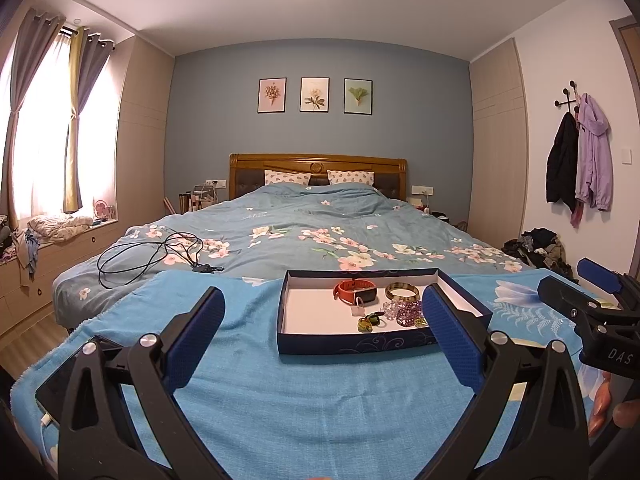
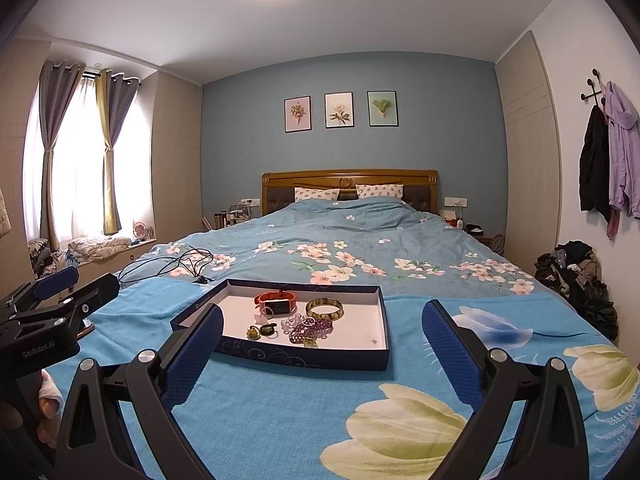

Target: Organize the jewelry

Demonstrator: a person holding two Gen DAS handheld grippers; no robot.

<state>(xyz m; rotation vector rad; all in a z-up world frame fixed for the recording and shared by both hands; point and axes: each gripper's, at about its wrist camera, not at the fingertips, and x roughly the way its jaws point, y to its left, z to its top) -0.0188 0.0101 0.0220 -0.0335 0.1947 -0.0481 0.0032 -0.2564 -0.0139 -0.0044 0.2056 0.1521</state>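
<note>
Navy box (image 2: 304, 354) is showing pale swirls outside, white inside; within it an orange watch (image 2: 276, 301) is glowing beside a tortoiseshell bangle (image 2: 325, 309), purple beads (image 2: 310, 328) sparkling, bright blue floral towel (image 2: 280, 412) spreading underneath.

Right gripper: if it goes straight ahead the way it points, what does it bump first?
Probably the tray, at its near right corner. The right gripper is open and empty, with only blue towel before it. Depth is unclear.
</note>
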